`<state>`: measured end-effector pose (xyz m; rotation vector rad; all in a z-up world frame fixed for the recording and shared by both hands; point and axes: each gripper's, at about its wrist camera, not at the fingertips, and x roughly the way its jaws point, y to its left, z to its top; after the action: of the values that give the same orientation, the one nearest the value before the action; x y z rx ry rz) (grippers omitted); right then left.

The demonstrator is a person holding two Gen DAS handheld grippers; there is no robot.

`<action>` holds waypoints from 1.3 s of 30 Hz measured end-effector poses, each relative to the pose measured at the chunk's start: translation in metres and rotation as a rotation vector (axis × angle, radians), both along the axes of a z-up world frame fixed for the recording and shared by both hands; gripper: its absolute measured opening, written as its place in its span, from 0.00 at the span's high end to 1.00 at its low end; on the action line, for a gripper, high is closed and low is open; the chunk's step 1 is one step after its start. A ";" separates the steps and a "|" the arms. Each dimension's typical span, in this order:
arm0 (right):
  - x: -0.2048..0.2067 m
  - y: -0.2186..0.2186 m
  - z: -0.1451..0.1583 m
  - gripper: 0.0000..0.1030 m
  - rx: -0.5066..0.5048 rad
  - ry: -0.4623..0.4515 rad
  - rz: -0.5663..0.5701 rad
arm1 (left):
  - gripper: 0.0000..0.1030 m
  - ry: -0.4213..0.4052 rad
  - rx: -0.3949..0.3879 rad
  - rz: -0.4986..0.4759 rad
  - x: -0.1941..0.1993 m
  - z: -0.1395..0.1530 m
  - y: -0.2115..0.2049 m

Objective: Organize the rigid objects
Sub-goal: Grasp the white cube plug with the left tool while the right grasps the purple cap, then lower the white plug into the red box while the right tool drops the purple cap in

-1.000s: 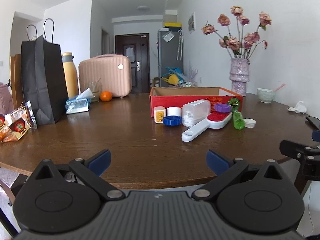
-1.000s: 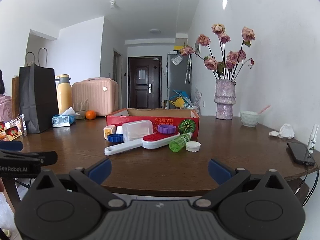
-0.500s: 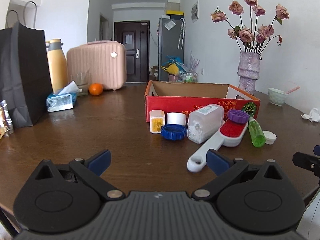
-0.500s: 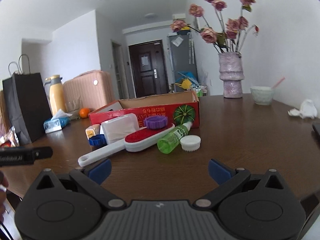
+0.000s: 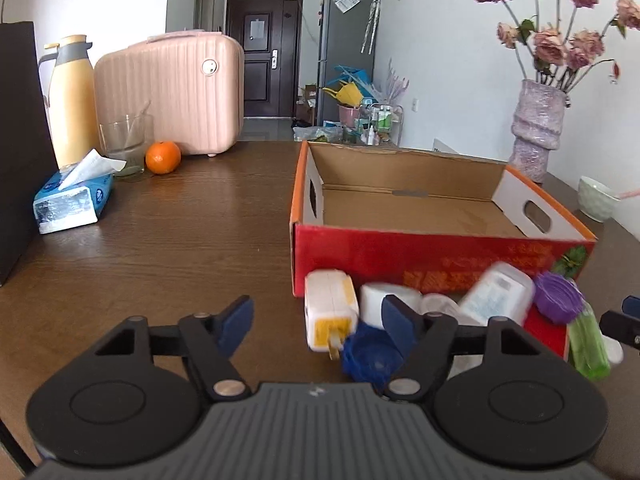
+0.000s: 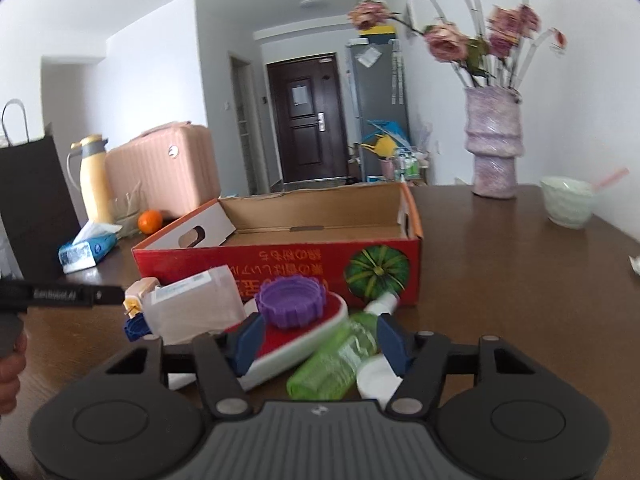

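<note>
An empty red cardboard box (image 5: pixel 436 248) (image 6: pixel 280 258) stands on the brown table. In front of it lie a white-and-yellow plug (image 5: pixel 330 310), a blue cap (image 5: pixel 370 354), a clear container (image 5: pixel 496 292) (image 6: pixel 192 306), a purple lid (image 6: pixel 291 306) on a red-and-white brush (image 6: pixel 296 346), a green bottle (image 6: pixel 334 364) and a white cap (image 6: pixel 376 378). My left gripper (image 5: pixel 316 324) is open just above the plug and blue cap. My right gripper (image 6: pixel 320 344) is open over the brush and green bottle.
A tissue pack (image 5: pixel 72 200), an orange (image 5: pixel 162 157), a glass (image 5: pixel 126 142), a yellow flask (image 5: pixel 72 96) and a pink case (image 5: pixel 172 96) stand at the back left. A black bag (image 5: pixel 20 140) is at the left. A vase (image 6: pixel 494 140) and bowl (image 6: pixel 568 202) stand right.
Both grippers have moved forward over the table toward the objects in front of the box, which now look much closer. Both stay open.
</note>
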<state>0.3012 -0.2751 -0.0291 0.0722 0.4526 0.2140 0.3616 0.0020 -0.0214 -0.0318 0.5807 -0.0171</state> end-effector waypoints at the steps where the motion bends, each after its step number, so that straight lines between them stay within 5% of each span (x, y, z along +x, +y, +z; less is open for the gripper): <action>1: 0.008 0.003 0.000 0.41 -0.019 0.000 0.006 | 0.33 0.010 0.004 0.010 0.009 -0.002 0.001; 7: 0.047 0.015 -0.008 0.40 -0.018 0.037 0.049 | 0.39 0.067 -0.050 0.005 0.040 -0.022 0.008; 11: 0.058 0.026 -0.012 0.40 -0.019 0.046 0.076 | 0.67 0.066 -0.082 -0.008 0.045 -0.031 0.012; 14: 0.060 0.034 -0.013 0.49 -0.054 0.038 0.095 | 0.69 0.045 -0.064 -0.009 0.042 -0.034 0.011; 19: 0.056 0.039 -0.012 0.49 -0.059 0.030 0.091 | 0.69 0.027 -0.064 0.006 0.026 -0.027 0.014; 27: 0.013 0.033 0.009 0.49 -0.046 -0.026 0.061 | 0.69 -0.003 -0.076 0.041 -0.050 0.000 0.025; 39: -0.111 0.041 0.030 0.49 -0.017 -0.093 0.100 | 0.69 -0.109 -0.073 0.031 -0.186 0.032 0.012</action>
<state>0.1897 -0.2343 0.0013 0.0229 0.3658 0.3107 0.1753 0.0139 0.0101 -0.1105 0.4702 -0.0101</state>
